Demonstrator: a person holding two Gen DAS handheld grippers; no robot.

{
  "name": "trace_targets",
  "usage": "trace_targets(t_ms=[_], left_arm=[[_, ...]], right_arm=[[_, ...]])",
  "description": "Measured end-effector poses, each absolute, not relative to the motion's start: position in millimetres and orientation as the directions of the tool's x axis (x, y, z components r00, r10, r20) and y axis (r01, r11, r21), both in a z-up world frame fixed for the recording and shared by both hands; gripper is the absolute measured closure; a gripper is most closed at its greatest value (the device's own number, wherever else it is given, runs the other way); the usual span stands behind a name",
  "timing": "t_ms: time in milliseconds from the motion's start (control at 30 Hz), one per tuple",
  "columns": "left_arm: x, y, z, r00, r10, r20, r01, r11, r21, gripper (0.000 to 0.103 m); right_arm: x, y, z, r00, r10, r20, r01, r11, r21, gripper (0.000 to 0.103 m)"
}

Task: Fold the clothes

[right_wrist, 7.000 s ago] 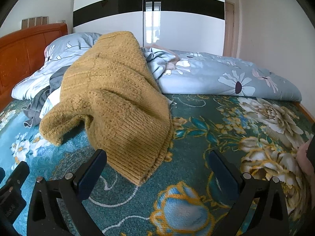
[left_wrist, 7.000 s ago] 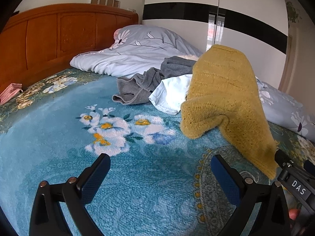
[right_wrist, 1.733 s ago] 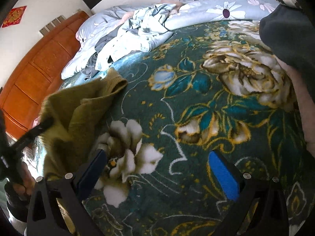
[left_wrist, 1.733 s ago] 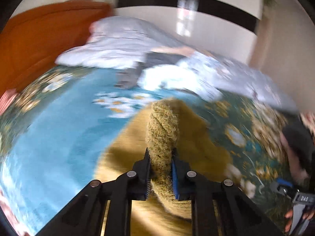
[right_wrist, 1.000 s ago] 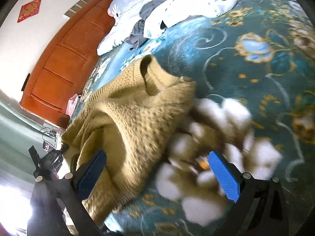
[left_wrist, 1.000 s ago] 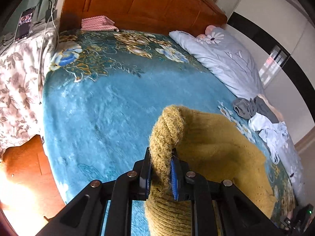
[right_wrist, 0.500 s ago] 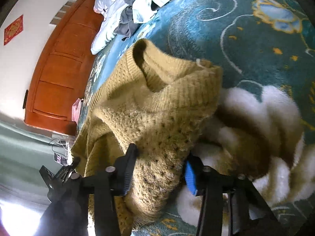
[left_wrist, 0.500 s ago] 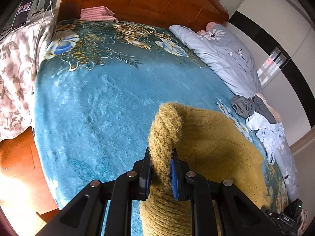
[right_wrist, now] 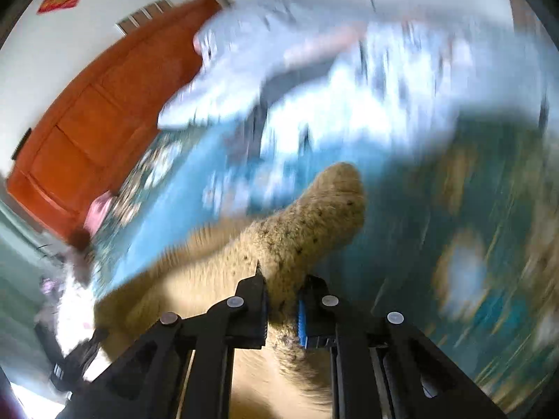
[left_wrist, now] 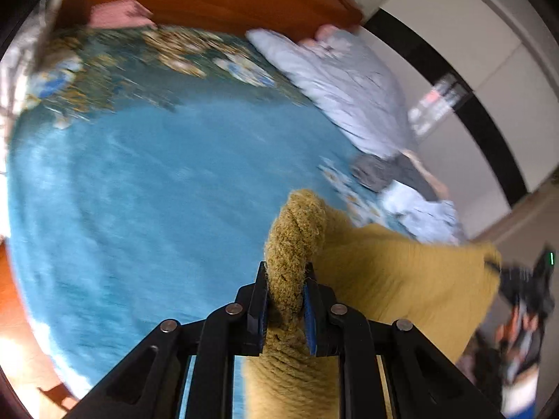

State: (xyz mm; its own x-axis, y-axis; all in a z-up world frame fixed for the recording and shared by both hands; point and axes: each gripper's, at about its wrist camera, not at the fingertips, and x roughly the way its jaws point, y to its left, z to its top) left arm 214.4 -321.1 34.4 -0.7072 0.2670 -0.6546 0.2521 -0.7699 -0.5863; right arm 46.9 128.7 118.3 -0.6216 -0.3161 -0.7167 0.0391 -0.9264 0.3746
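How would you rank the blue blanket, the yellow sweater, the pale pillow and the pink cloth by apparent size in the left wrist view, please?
1. Blue blanket
2. Yellow sweater, though it looms near the camera
3. Pale pillow
4. Pink cloth, far off

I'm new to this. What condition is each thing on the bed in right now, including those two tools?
Left tool: shut on a bunched fold of the yellow sweater.
Right tool: jaws just closing, now pinched on another part of the sweater.
Yellow sweater: unfolded, rumpled, strung between both tools.
Clothes pile: heaped, unfolded, beside the pillow.
Pillow: lying by the headboard.
Blue blanket: spread flat over the bed.
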Motion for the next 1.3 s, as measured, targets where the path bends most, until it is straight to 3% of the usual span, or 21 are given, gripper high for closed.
trace_targets(t_ms=[167,367,500,700,867,1167,1300], left_arm=[[194.9,-299.5,10.4,-0.659,0.31,-0.686,0.252,-0.768,-0.589,0.085],[193.5,-305.3,-3.3,-0.643,0.306,-0.702,0.282,-0.757,-0.589,0.085],[191.4,-308.9,-4.3,-0.634,0.301,-0.712,0.285,-0.765,-0.578,0.083],[198.9,-307.4,-5.3,-0.626,0.262,-0.734,0.321,-0.771,-0.55,0.077],[213.6,-303.0,6.3,-0.624,0.233,-0.746,0.317,-0.797,-0.514,0.073],[230.4,-272.9,24.5,-0.606,0.207,-0.768,0.226,-0.881,-0.415,0.048],[233.8,-255.7,20.0,-0.577,0.181,-0.796,0.193,-0.917,-0.349,0.048]], right_arm=[[5.0,116.7,165.4,-0.706,-0.137,-0.695,0.032,-0.986,0.161,0.09],[-9.5,125.9,97.0,-0.597,-0.069,-0.799,-0.021,-0.995,0.102,0.089],[-8.6,158.7,64.2,-0.543,-0.095,-0.834,-0.106,-0.978,0.18,0.085],[10.6,173.2,81.3,-0.588,-0.124,-0.799,-0.094,-0.971,0.22,0.052],[62.0,183.2,86.4,-0.606,-0.232,-0.761,-0.036,-0.948,0.317,0.047],[169.2,194.9,15.2,-0.442,-0.437,-0.784,-0.059,-0.858,0.511,0.047],[190.1,195.5,-9.1,-0.403,-0.511,-0.759,-0.105,-0.798,0.593,0.047]])
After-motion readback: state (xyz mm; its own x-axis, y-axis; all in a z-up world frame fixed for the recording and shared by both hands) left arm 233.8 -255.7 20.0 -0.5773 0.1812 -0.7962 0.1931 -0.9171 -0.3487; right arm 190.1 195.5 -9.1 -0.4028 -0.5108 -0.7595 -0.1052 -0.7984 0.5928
